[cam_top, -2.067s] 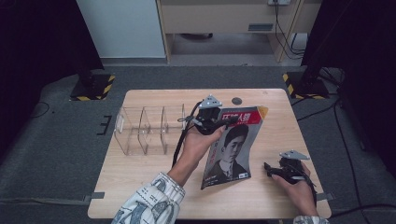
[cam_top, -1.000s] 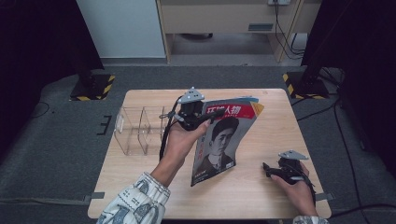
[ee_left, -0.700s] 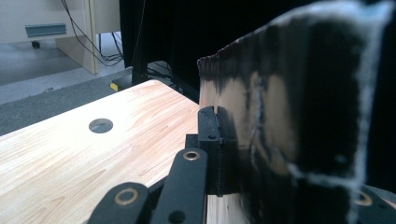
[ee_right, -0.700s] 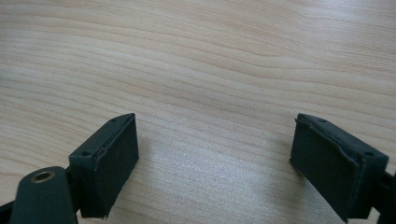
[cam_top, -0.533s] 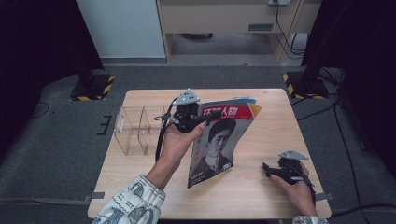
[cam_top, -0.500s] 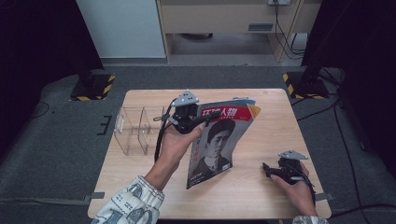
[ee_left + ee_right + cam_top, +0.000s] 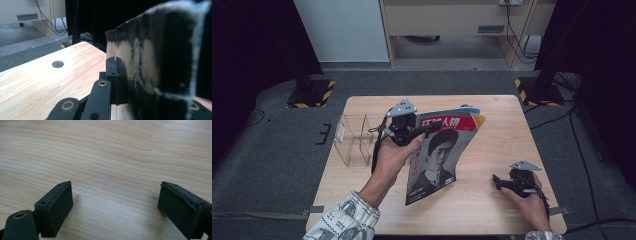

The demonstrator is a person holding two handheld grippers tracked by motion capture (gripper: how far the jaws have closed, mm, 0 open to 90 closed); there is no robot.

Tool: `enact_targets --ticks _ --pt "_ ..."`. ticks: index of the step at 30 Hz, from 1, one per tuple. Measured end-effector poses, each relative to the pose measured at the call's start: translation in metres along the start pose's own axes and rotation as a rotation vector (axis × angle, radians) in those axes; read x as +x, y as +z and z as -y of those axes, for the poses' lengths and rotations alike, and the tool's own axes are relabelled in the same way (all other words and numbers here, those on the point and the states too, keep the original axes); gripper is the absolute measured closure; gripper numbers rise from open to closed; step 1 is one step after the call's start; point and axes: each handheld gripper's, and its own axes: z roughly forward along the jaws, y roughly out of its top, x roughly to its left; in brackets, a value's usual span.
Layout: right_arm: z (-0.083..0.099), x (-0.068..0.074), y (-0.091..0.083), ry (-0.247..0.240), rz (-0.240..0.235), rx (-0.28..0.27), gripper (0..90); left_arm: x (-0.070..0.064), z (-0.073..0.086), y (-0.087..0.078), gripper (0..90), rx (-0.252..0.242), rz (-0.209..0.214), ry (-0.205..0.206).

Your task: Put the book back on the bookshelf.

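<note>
A magazine (image 7: 439, 157) with a red masthead and a portrait on its cover hangs tilted above the middle of the wooden table (image 7: 497, 130). Its lower corner is near the tabletop. My left gripper (image 7: 424, 130) is shut on the magazine's upper left edge. In the left gripper view the jaws (image 7: 119, 75) pinch the dark, blurred sheet (image 7: 155, 62). My right gripper (image 7: 498, 182) rests low on the table at the front right, held by a hand. Its jaws (image 7: 115, 205) stand wide open over bare wood.
A clear acrylic rack (image 7: 354, 140) with upright dividers stands on the table's left side, just left of my left gripper. A small round hole (image 7: 57, 64) sits in the tabletop near the far edge. Black stands and cables flank the table on the floor.
My left gripper has carried the magazine left, toward the clear rack, and tipped it more upright. The right gripper has stayed where it was.
</note>
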Motion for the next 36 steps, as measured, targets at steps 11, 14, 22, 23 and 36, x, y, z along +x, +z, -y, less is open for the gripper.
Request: enact_targets --ticks 11,14,22,23,36 --pt "0.0 0.001 0.0 -0.004 0.005 0.002 12.0 -0.001 0.002 -0.017 86.7 -0.01 0.008 0.0" --pt "0.0 0.002 0.0 -0.001 0.006 0.0 11.9 -0.001 0.004 -0.021 86.7 -0.009 0.009 0.0" --pt "0.0 0.004 0.001 -0.018 -0.007 0.001 11.9 0.001 0.01 -0.033 86.6 -0.025 0.001 -0.006" --pt "0.0 0.004 0.0 -0.021 -0.01 0.002 11.9 0.002 0.011 -0.034 86.7 -0.026 0.001 -0.006" --pt "0.0 0.005 0.0 -0.02 -0.009 0.003 11.8 0.008 0.026 -0.051 86.7 -0.038 -0.007 -0.011"
